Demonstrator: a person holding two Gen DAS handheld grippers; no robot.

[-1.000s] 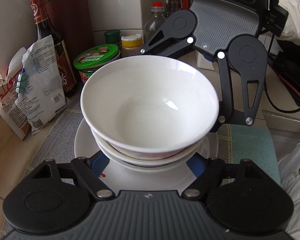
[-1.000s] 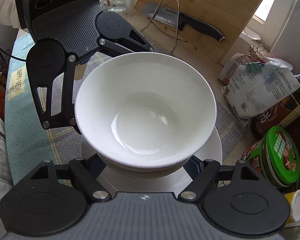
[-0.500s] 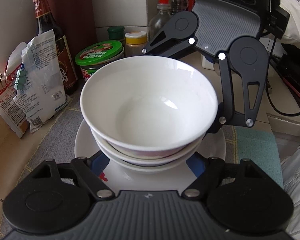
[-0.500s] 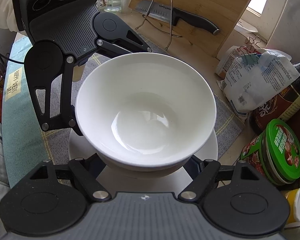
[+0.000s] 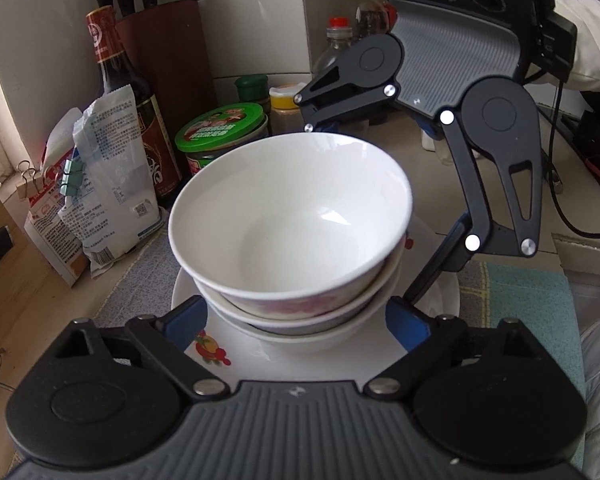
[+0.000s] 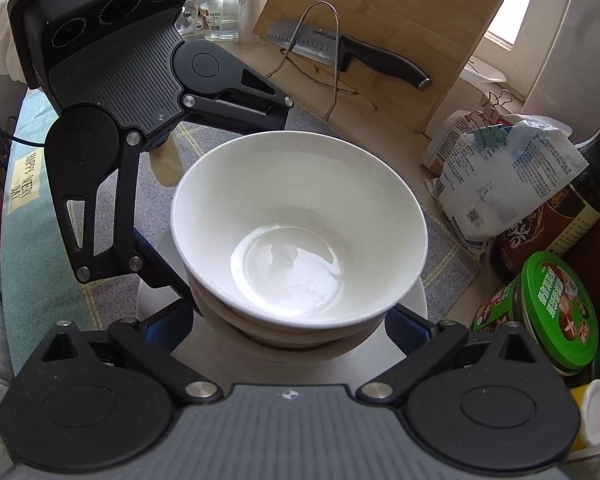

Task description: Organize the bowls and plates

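Three white bowls are nested; the top bowl (image 5: 292, 220) (image 6: 296, 220) is plain and the one under it has a red pattern. They rest on a fruit-patterned plate (image 5: 220, 344) (image 6: 212, 360). My left gripper (image 5: 296, 322) is open, its jaws have just been opening, and its blue pads stand on either side of the lowest bowl. From the opposite side my right gripper (image 6: 290, 328) is also open around the stack. One right finger (image 5: 440, 264) shows a sliver of plate between it and the bowls.
The plate sits on a grey mat (image 5: 140, 280) with a teal cloth (image 5: 532, 300) beside it. Close by are a green-lidded tub (image 5: 220, 128), a dark sauce bottle (image 5: 132, 100) and clipped packets (image 5: 104, 184). A knife (image 6: 360, 52) leans on a cutting board (image 6: 400, 8).
Both grippers' jaws have spread wider, away from the sides of the bowl stack. The stack looks slightly smaller and farther from both cameras. The bowls stay on the plate.
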